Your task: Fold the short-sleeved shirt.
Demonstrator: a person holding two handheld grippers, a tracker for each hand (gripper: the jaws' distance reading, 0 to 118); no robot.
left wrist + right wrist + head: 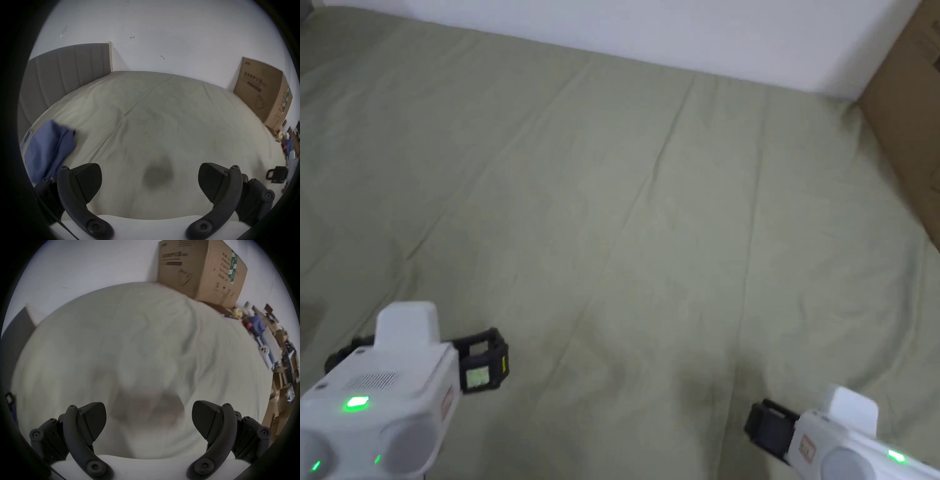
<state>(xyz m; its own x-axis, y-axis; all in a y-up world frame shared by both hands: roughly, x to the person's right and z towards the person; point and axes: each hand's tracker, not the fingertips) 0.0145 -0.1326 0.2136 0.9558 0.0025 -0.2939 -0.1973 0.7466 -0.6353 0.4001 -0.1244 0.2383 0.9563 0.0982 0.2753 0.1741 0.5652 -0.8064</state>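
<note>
Both claws are just hanging over the bed sheet (650, 206) right now, nothing in either one. The left gripper (150, 181) has its jaws spread wide apart, and so does the right gripper (149, 420). The shirt (48, 149) is a blue bunched-up heap lying on the sheet, off to the left of the left claw and a bit ahead of it, not touching the jaws. There's a cardboard box (203, 270) at the far right edge of the bed, against the wall.

Blue shirt (48, 149) bunched on bed
</note>
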